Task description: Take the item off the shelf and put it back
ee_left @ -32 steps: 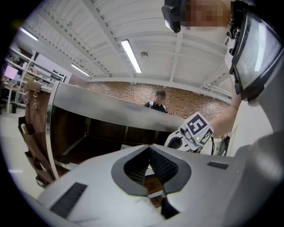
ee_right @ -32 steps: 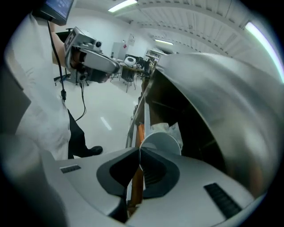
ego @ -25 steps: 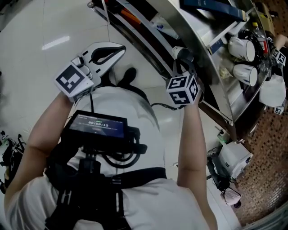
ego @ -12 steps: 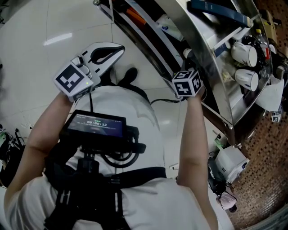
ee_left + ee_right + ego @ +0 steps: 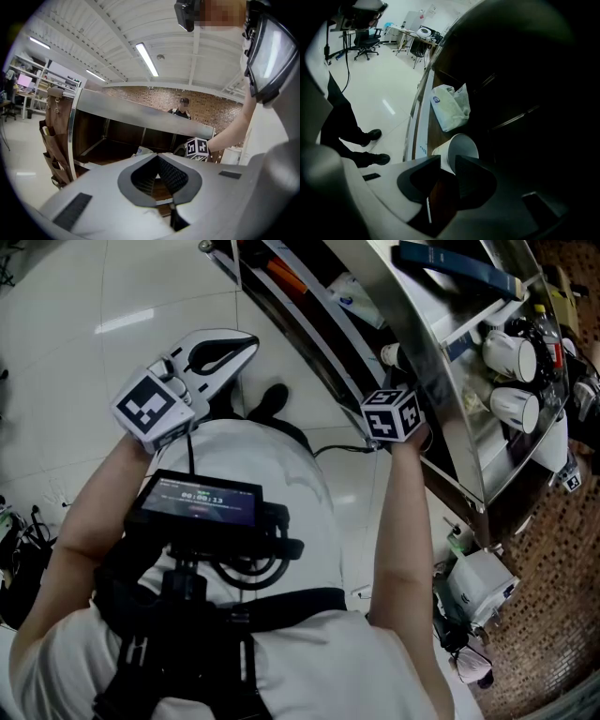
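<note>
The right gripper (image 5: 447,161) has advanced further under the steel shelf unit (image 5: 441,381) in the head view. Its jaws have just been opening and now stand apart. The white paper cup (image 5: 457,147) sits in the gap at their tips, with no pad visibly pressing on it.

The cup rests on the wooden shelf board (image 5: 436,124), close to the board's front edge. A white plastic bag (image 5: 450,108) lies beyond it, further along the same board.

The left gripper (image 5: 246,341) is held clear of the shelf over the floor, jaws closed together and empty.

Task status, as judged: removal and return of the cup appear complete, and release is in progress or just done. Withdrawal of the right gripper remains.

Item condition: plain white, tapered and undented, with the mouth open toward the right gripper view. It appears upright; a slight lean cannot be excluded.
</note>
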Motion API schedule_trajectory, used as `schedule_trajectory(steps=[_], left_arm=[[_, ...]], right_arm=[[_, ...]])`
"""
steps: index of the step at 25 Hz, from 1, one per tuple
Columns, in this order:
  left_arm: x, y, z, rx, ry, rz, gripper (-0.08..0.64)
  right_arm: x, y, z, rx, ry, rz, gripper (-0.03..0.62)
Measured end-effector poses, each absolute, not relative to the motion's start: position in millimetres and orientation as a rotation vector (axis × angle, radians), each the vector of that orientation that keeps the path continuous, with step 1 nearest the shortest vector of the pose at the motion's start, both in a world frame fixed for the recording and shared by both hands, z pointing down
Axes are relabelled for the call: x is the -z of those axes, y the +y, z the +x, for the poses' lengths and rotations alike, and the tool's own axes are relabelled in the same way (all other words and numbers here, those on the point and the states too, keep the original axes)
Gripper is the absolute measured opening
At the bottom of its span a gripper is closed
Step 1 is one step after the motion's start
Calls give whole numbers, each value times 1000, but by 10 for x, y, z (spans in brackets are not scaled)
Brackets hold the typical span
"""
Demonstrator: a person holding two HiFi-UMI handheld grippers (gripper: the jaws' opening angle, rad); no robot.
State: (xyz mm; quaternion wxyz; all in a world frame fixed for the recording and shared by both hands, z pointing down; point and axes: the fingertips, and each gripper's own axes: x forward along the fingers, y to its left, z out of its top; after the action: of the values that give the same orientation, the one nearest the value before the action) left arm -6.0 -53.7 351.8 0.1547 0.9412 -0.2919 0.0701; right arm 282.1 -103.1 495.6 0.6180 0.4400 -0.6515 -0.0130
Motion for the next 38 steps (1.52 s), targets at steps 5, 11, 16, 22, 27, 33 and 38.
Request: schedule_trajectory(steps=[5,11,16,22,27,33,38], left_arm=[[-3502,-538,-44,-208,-833,2701,8],[-3471,-549,17,-219,-818,2719,8],[-3390,-571,79,-231,-790,2739,8],[-3347,-630,63,-252,-790,2787,8],[-3182,-638,61,-238,-808,2771,8],[-3017,-681,36,-228,-821,2798,8],[-2846,-707,70,-216,-806,2832,8]], right_arm=[[-4865,-1038,2824,138,-1489,1062,107],[-4584,-938,2657,114,-1655,1227,104],[-4307,-781,2248,60,-1891,1275,9],[-3728,-676,1438,-61,-2285,1224,8],[-3154,-716,959,-111,-2502,1163,6],[-2713,-774,747,-122,-2644,1178,6],[-2534,-781,688,-130,-2686,1206,6]])
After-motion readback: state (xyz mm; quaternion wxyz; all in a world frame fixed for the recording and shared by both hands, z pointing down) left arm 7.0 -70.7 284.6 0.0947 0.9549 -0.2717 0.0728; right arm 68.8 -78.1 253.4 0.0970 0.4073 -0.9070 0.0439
